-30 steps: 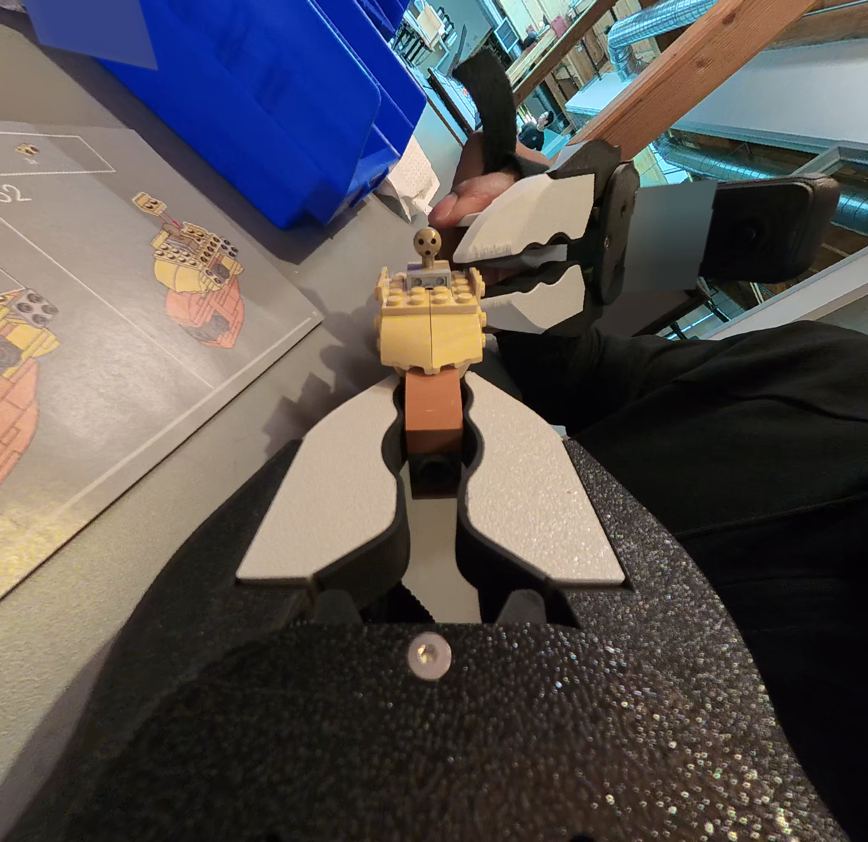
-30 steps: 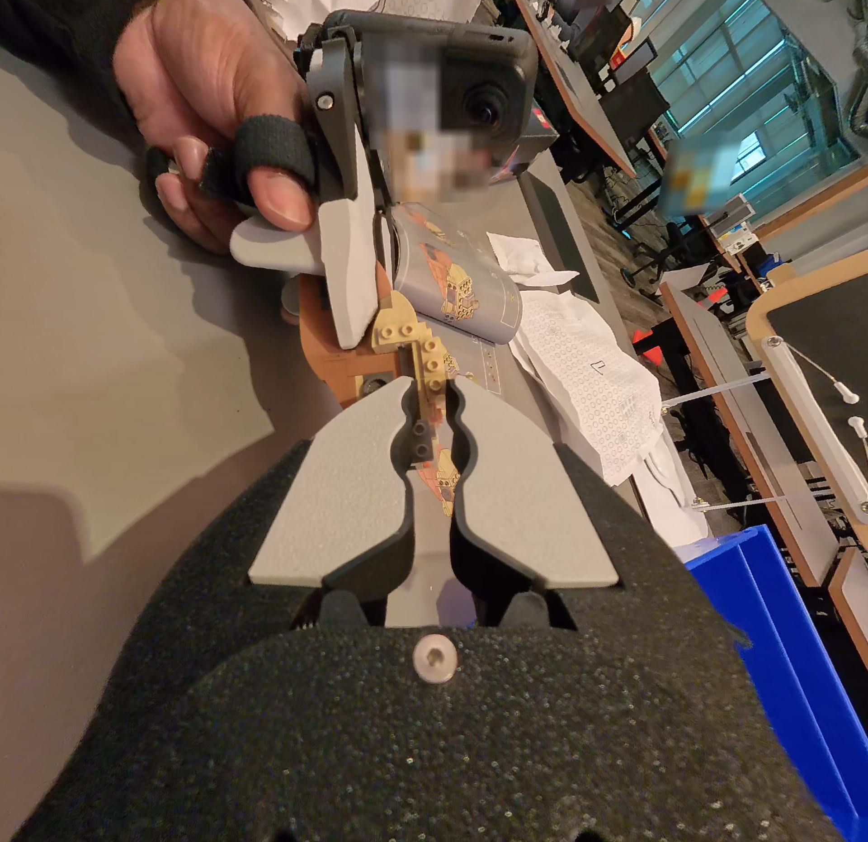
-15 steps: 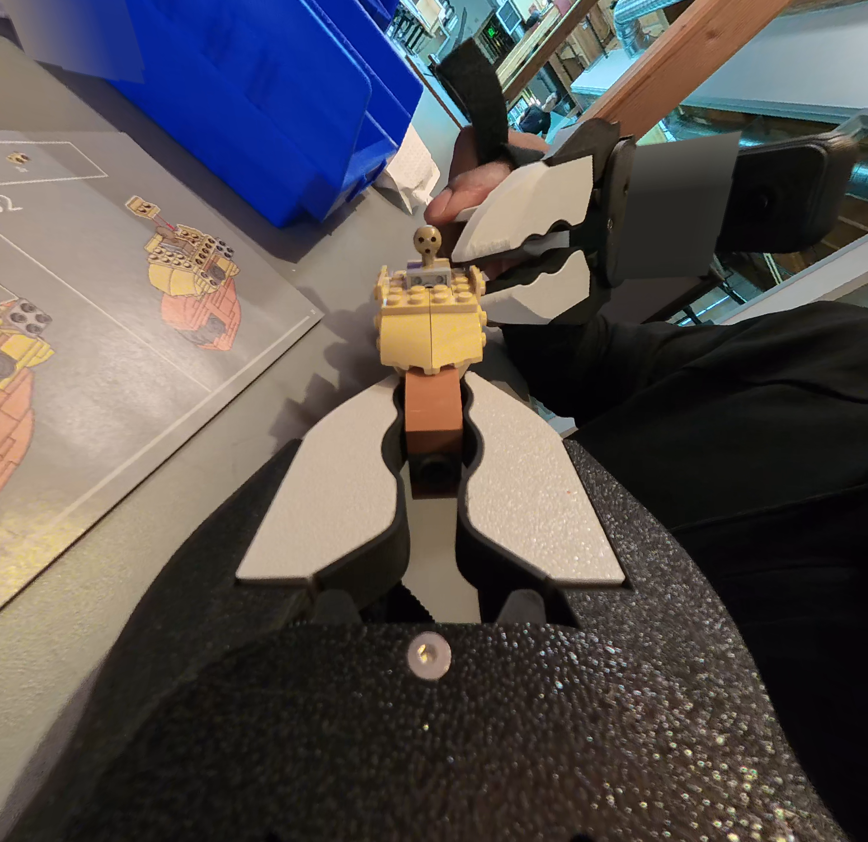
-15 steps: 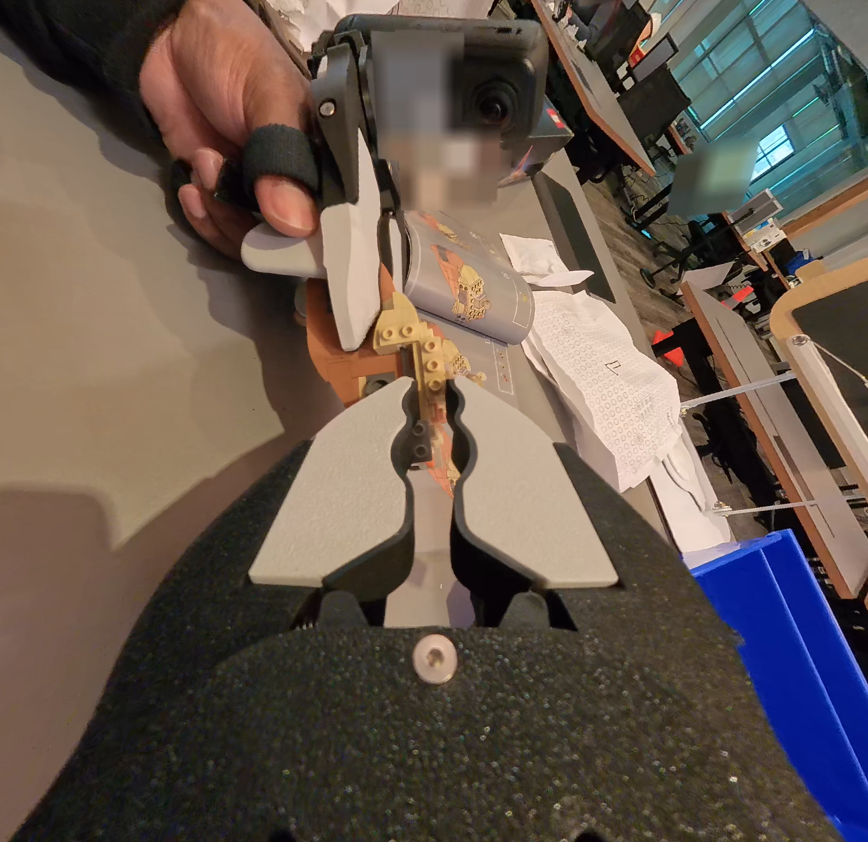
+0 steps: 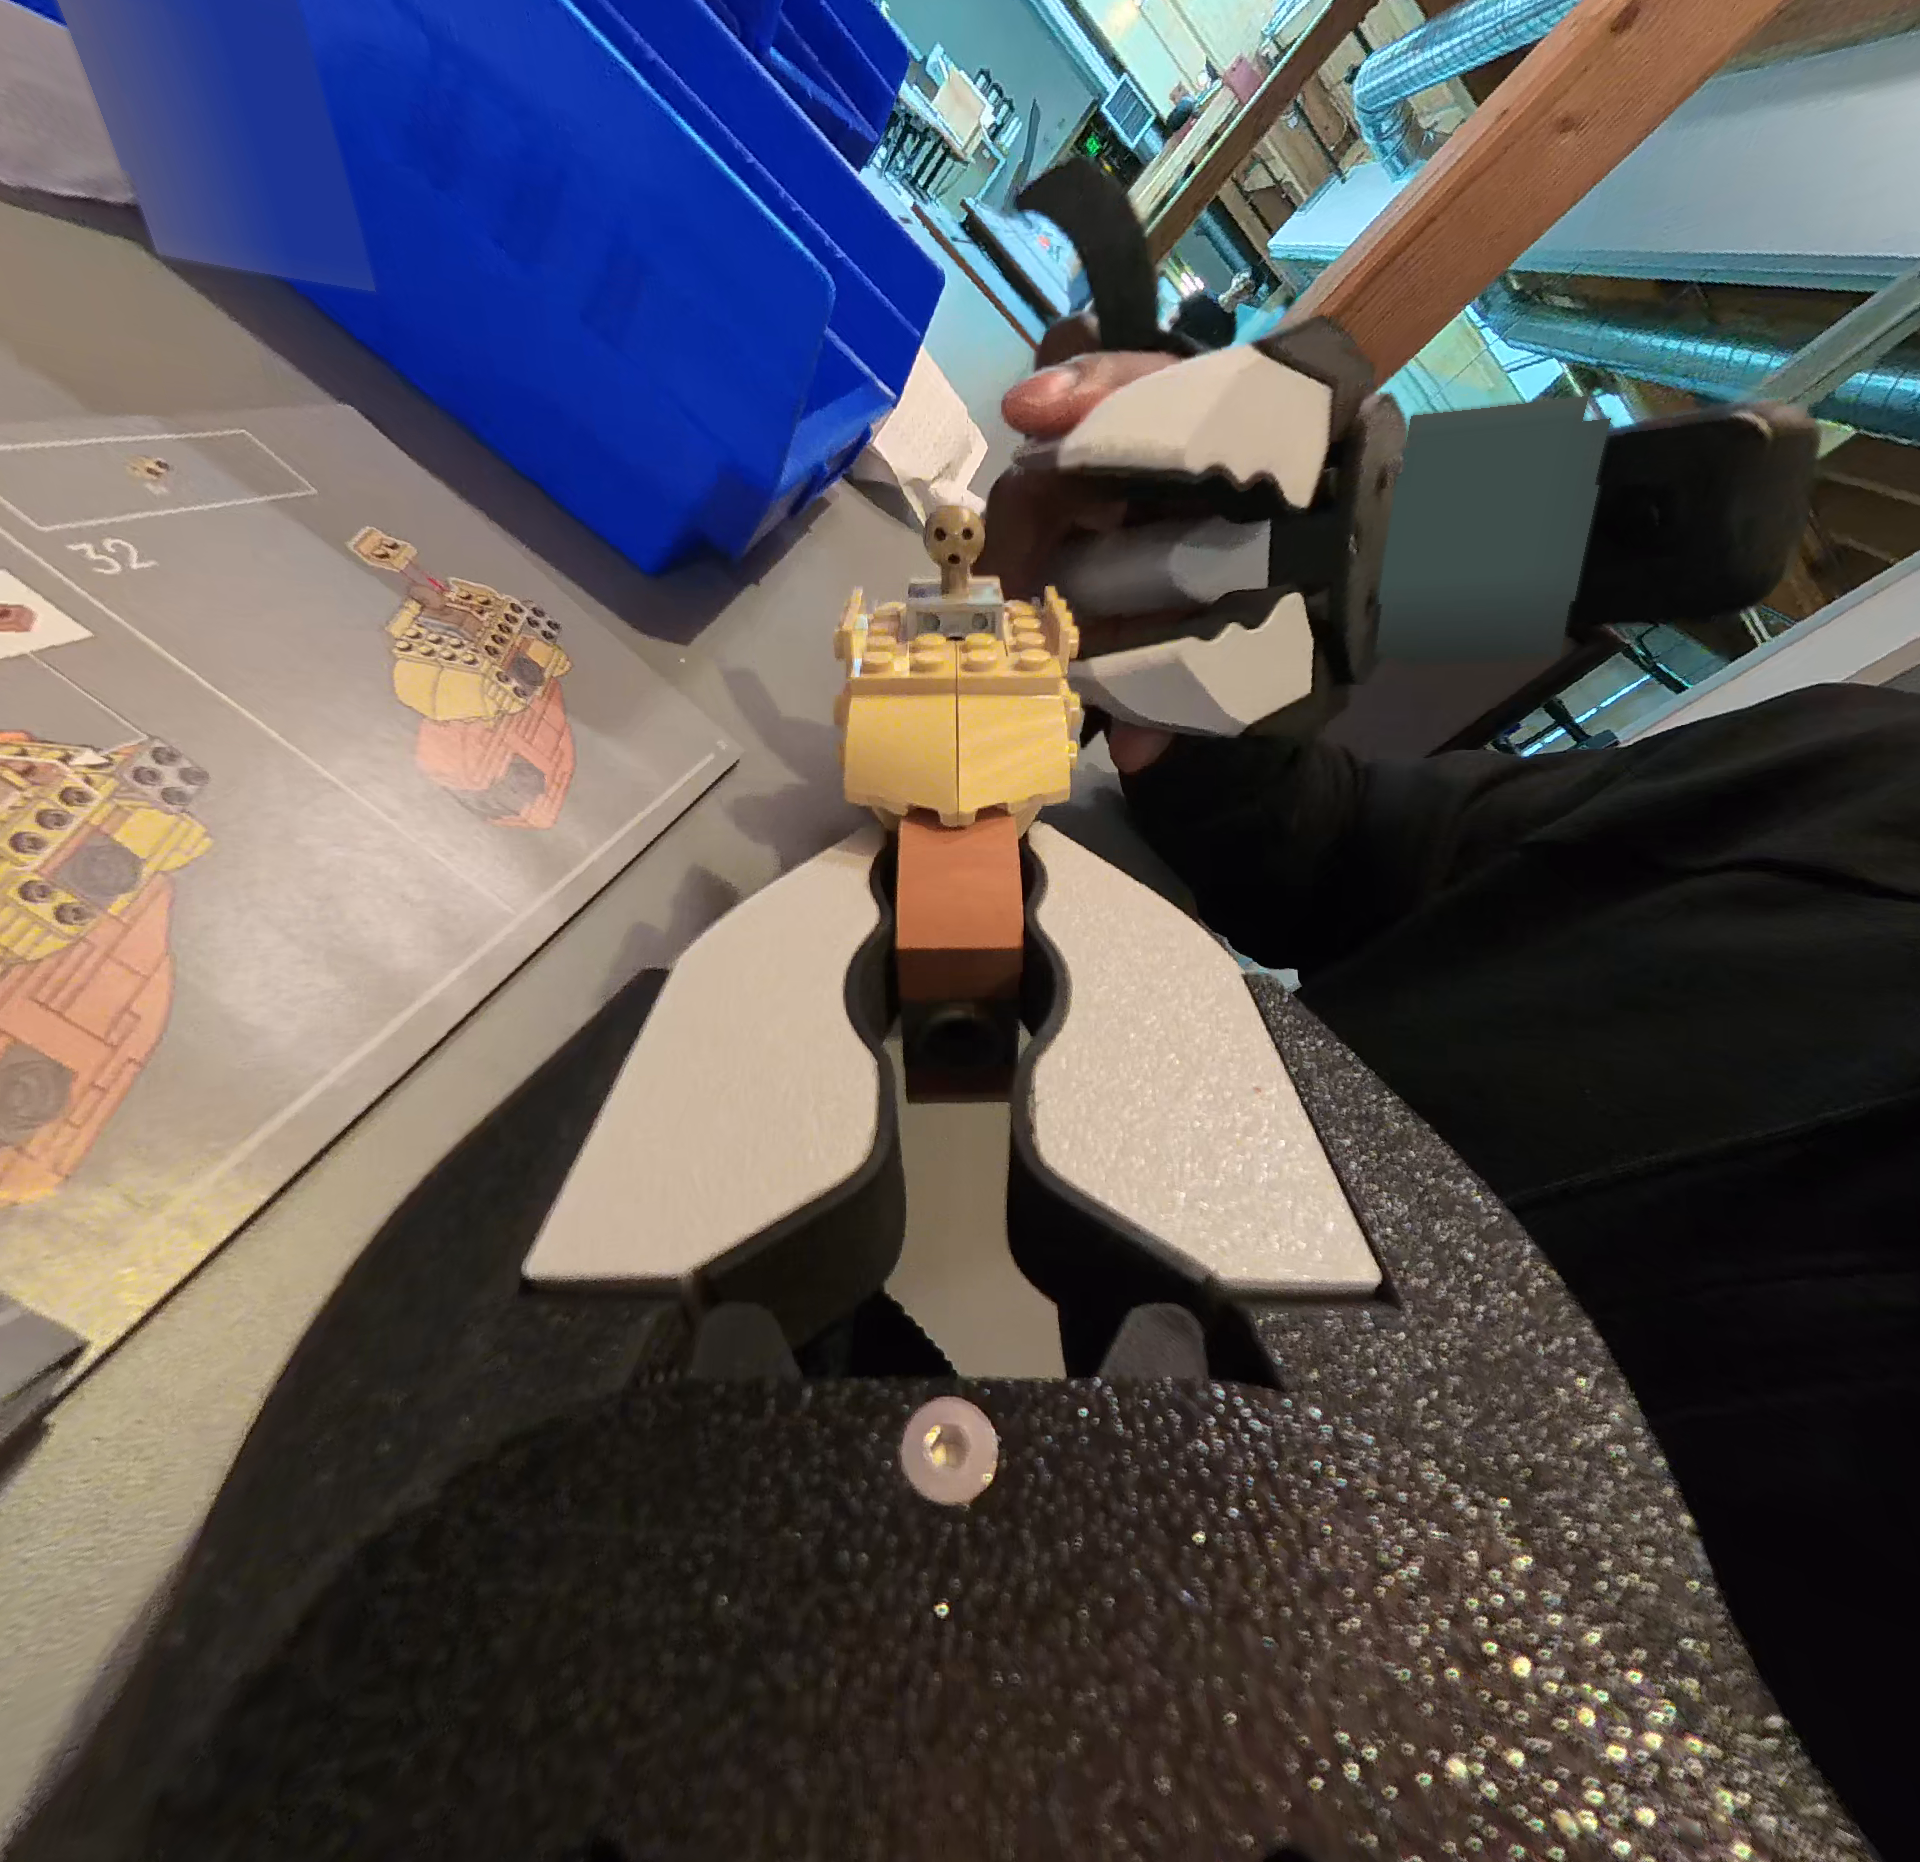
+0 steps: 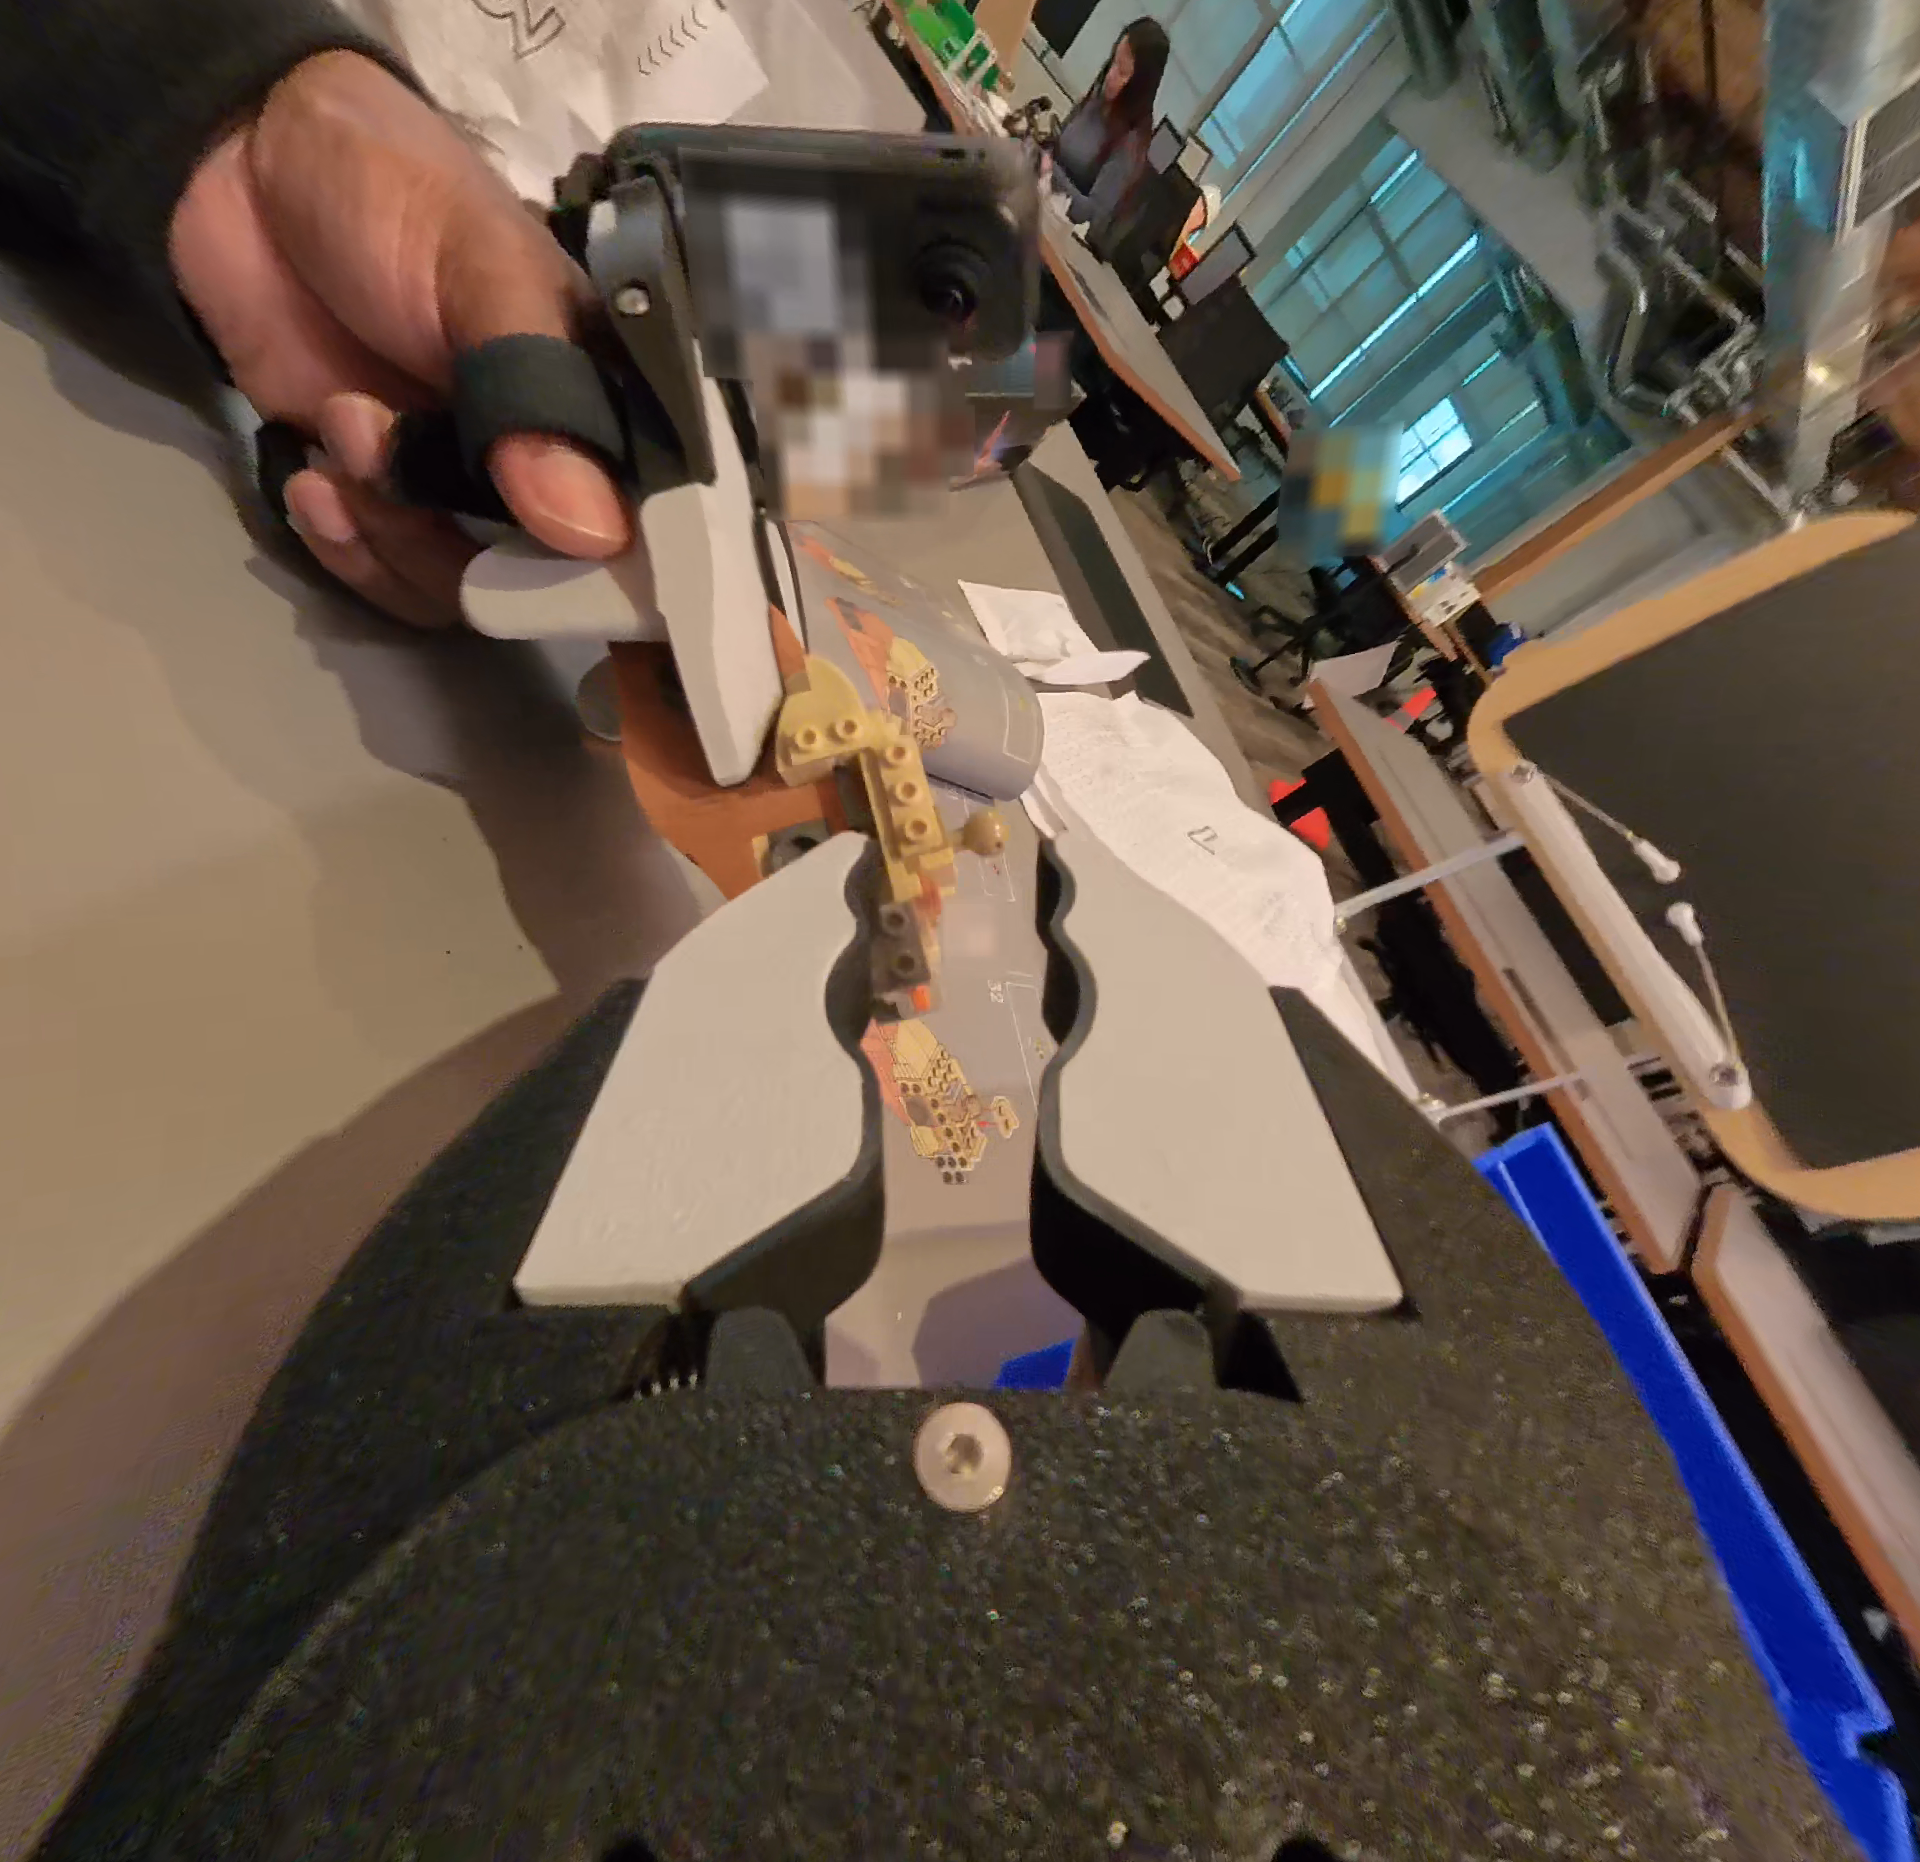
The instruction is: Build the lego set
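Note:
The lego model (image 5: pixel 958 732) has a brown hull, a tan studded top and a small grey piece with a tan ball knob (image 5: pixel 954 536). My left gripper (image 5: pixel 956 862) is shut on the brown hull and holds it above the table. My right gripper (image 6: pixel 951 856) is open. The model's tan top (image 6: pixel 902 796) lies between its fingertips, against the left finger. The knob (image 6: pixel 983 831) shows in the gap. In the left wrist view the right gripper (image 5: pixel 1070 576) stands spread at the model's right side. In the right wrist view the left gripper (image 6: pixel 675 711) grips the hull from above.
The open instruction booklet (image 5: pixel 312 773) lies on the grey table (image 6: pixel 208 773) to the left, also under my right gripper (image 6: pixel 935 1085). Blue bins (image 5: pixel 520 202) stand behind it. White papers (image 6: pixel 1174 825) lie beyond. A dark sleeve (image 5: pixel 1558 981) is at the right. Tip to tip, the grippers are about 5 cm apart.
My right gripper has opened and let go of the model's tan top; the knob now shows between its fingers. My left gripper still holds the hull, nearly unmoved.

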Demonstrator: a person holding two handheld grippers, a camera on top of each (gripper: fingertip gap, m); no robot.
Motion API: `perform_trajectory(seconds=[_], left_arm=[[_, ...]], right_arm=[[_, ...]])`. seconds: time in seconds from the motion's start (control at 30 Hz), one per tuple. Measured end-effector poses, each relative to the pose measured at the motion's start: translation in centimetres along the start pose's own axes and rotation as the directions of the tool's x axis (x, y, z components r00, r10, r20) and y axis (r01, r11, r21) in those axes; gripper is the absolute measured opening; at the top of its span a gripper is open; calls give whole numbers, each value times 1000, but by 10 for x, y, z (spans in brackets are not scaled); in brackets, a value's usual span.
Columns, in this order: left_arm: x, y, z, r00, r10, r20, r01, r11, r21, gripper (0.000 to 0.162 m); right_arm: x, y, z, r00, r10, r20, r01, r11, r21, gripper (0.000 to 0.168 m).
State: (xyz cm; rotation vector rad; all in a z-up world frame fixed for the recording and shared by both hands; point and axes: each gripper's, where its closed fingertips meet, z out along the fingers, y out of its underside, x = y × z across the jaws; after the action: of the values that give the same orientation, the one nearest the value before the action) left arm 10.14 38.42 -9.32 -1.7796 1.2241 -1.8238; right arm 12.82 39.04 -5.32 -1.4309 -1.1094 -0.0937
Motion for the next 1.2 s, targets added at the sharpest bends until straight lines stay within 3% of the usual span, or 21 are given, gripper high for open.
perform_trajectory(seconds=[0.3, 0.97, 1.2], left_arm=[[1, 4, 2, 1000, -11, -3, 10, 1000, -25, 18], [9, 4, 3, 996, 86, -10, -86, 996, -29, 18], [10, -9, -1, 986, 168, 7, -168, 985, 47, 18]], right_arm=[[-13, -6, 9, 998, -53, 45, 53, 999, -2, 13], [-17, -11, 5, 995, -9, 98, 6, 999, 31, 7], [-9, -15, -6, 996, 77, 52, -82, 991, 110, 27]])
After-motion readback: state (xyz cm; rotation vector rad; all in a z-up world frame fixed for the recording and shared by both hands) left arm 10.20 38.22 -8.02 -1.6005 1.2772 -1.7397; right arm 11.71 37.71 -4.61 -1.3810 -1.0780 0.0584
